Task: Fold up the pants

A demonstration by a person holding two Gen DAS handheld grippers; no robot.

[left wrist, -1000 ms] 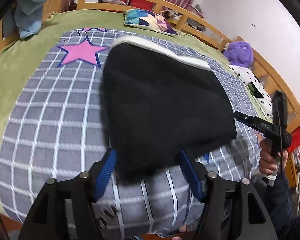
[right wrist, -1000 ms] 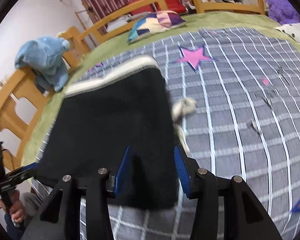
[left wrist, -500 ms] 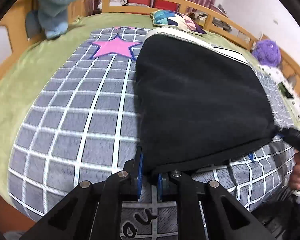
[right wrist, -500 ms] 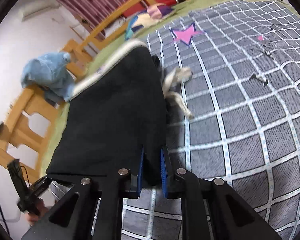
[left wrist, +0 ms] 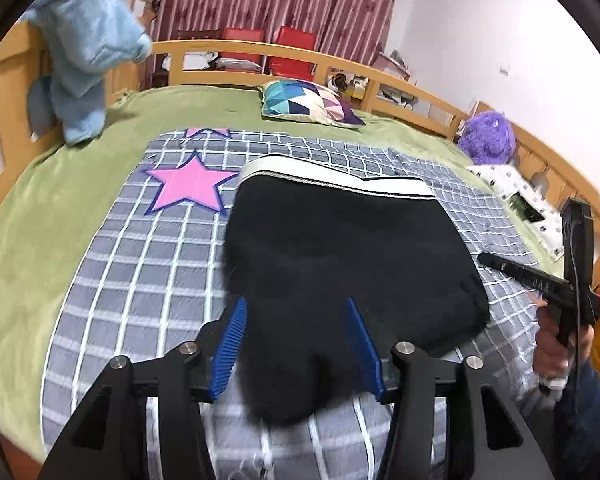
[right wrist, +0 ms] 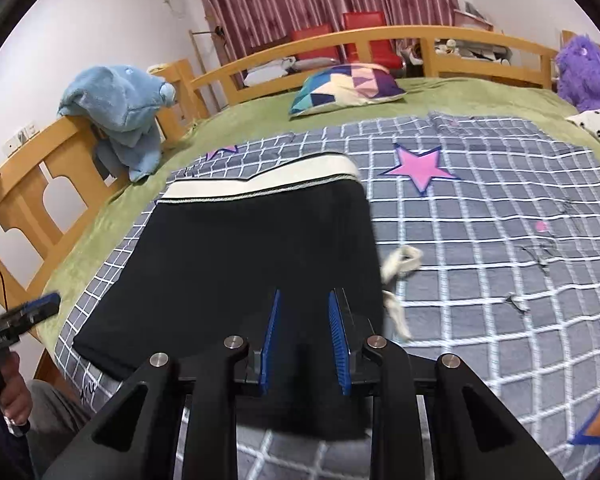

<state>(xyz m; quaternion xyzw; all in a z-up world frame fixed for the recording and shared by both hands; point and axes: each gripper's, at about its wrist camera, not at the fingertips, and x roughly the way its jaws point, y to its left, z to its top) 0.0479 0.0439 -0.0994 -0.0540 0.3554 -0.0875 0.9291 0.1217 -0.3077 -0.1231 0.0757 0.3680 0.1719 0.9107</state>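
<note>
Black pants (left wrist: 340, 248) lie folded on the grey checked blanket (left wrist: 140, 272), their white waistband (left wrist: 340, 184) at the far end. My left gripper (left wrist: 295, 304) straddles the near left corner of the pants; its jaws are opening and the blurred black cloth hangs loose between the blue pads (left wrist: 230, 344). In the right wrist view the pants (right wrist: 252, 248) fill the middle, and my right gripper (right wrist: 305, 294) sits over their near right edge. Its jaws are opening too, with cloth between them. A white drawstring (right wrist: 400, 268) trails off to the right.
A green cover (left wrist: 40, 220) lies under the blanket, ringed by a wooden bed rail (left wrist: 228, 46). A blue plush toy (left wrist: 84, 48) hangs on the left rail. A patterned pillow (left wrist: 308, 102) and a purple plush (left wrist: 488, 136) sit at the far side.
Half a second ago both grippers were shut on the near edge of the pants. Now both sets of jaws stand apart again, and the views have lifted and drawn back a little.
</note>
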